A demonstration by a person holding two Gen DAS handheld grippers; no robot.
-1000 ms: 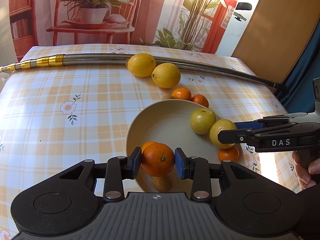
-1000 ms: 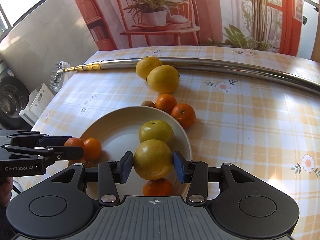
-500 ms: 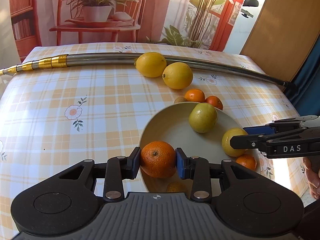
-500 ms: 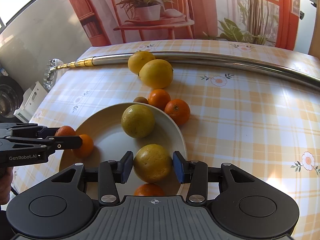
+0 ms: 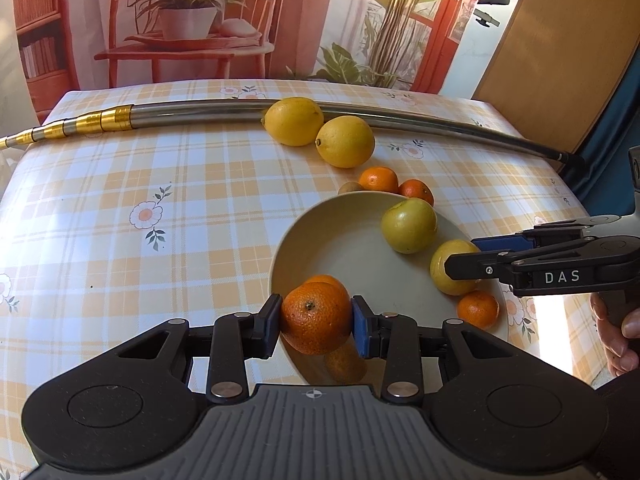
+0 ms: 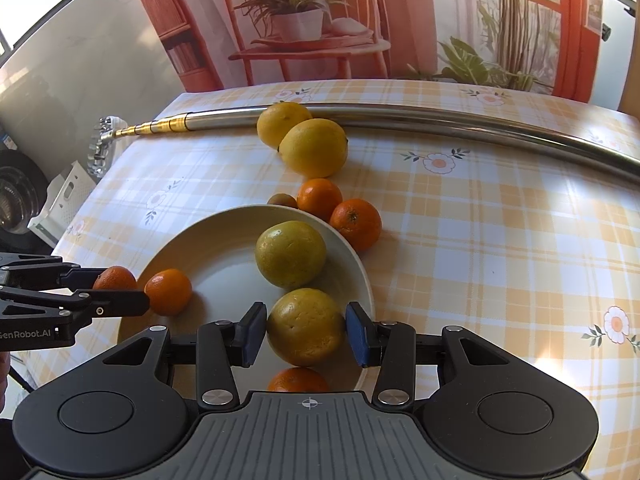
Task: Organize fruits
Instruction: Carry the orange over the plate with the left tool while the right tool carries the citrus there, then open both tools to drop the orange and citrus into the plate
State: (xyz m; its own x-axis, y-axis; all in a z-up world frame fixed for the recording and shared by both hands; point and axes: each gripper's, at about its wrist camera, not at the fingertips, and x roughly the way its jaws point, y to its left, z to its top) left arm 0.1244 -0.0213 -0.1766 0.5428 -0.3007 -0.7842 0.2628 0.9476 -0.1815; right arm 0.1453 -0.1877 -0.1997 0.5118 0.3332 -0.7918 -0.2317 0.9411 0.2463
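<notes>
Left claw (image 5: 316, 317): closed on a mandarin (image 5: 315, 318), pads touching both sides, held over the near-left rim of the cream plate (image 5: 340, 240). Right claw (image 6: 306, 328): spread, pads standing just clear of a yellow-green citrus (image 6: 306, 326) resting at the plate's right edge. On the plate: second green citrus (image 6: 290, 253), loose mandarin (image 6: 168, 291). On the checked bench (image 5: 120, 208) beyond: two mandarins, two lemons (image 5: 346, 141) against a metal pole (image 5: 440, 122).

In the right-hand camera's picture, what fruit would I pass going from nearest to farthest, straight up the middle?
Small orange → yellow-green fruit between the fingers → second yellow-green fruit → two lemons by the metal pole.
</notes>
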